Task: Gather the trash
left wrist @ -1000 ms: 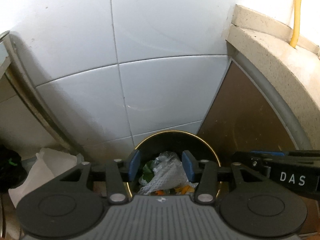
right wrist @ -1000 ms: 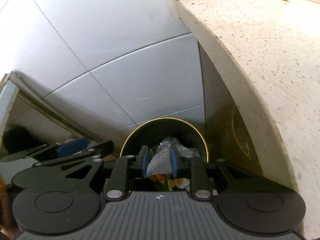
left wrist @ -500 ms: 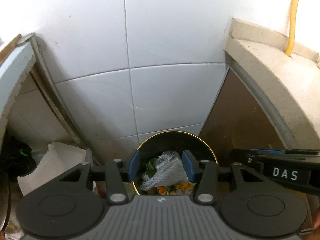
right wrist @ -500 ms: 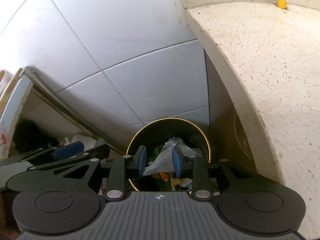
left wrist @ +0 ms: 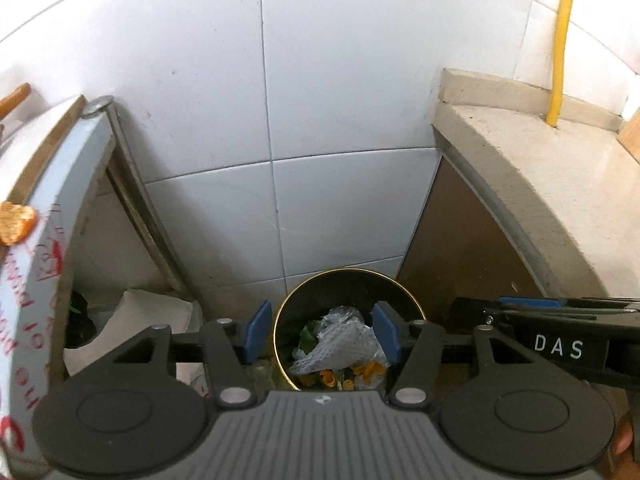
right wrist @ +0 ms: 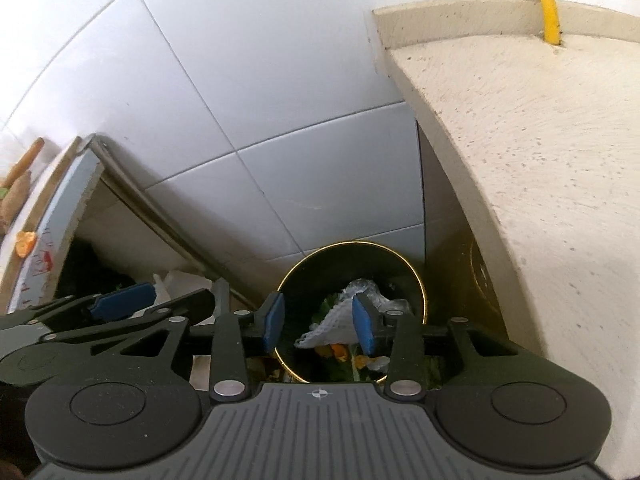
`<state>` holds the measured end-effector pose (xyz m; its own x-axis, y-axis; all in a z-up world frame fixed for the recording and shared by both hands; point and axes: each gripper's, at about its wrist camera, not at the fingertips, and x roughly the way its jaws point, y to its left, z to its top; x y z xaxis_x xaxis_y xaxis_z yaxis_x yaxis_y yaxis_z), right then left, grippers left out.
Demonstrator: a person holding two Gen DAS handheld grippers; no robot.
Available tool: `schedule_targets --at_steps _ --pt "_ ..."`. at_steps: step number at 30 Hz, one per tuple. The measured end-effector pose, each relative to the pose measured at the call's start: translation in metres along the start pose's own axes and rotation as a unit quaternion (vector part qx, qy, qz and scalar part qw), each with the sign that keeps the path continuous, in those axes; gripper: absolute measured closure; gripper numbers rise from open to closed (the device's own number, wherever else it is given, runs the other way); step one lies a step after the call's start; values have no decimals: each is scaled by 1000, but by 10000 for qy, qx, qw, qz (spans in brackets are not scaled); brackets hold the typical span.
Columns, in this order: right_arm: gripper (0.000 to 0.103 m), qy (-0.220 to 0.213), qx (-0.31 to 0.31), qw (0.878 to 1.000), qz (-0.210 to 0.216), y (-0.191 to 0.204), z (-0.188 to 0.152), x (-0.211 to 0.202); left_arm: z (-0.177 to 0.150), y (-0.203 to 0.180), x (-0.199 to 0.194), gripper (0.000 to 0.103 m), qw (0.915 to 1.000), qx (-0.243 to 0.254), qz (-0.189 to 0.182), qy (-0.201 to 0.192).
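A round black bin with a gold rim stands on the floor against the tiled wall. Inside lie a white mesh sheet, crumpled clear plastic, green leaves and orange peel. My left gripper hovers well above the bin, its jaws opening, nothing between the blue pads. My right gripper also hangs above the bin, jaws opening and empty; the trash seen between them lies down in the bin. The right gripper's body shows at the left view's right edge, the left gripper's finger in the right view.
A beige stone counter with a yellow pipe rises on the right. On the left is a blue-edged board with an orange peel, and white paper lies on the floor under it.
Both grippers have risen away from the bin and their jaws have spread wider. The white mesh sheet that sat between the right pads now lies in the bin.
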<state>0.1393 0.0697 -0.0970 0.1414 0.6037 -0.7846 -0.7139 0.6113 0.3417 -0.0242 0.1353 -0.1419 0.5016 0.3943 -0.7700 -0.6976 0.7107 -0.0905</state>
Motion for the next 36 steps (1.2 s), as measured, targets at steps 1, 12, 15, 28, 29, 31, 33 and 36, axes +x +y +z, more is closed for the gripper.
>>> schedule_targets --at_steps 1,12,15,28,29,31,33,36 --pt "53 -28 -3 10000 -8 1 -1 -4 -1 -1 -4 52 10000 16 13 -25" --pt "49 -266 12 9996 -31 0 -12 -40 -5 -8 -37 46 9995 186 47 -238" --pt "49 -324 19 9995 -19 1 -13 -46 -7 -8 -43 45 9994 214 39 -270" --pt "48 -473 -41 9989 -37 3 -25 -71 -20 -11 -61 43 9990 258 -86 -358" --pt "48 -483 -48 9988 -39 3 -26 -73 -21 -11 -62 43 9990 267 -93 -360" --pt "48 -491 -62 9988 -49 3 -28 -76 -23 -11 -64 43 9989 267 -112 -376" --pt "48 -503 -72 9987 -62 3 -31 -79 -24 -12 -67 43 9988 264 -129 -391" --pt "48 -520 -88 9986 -62 4 -33 -82 -26 -12 -70 43 9987 252 -146 -411"
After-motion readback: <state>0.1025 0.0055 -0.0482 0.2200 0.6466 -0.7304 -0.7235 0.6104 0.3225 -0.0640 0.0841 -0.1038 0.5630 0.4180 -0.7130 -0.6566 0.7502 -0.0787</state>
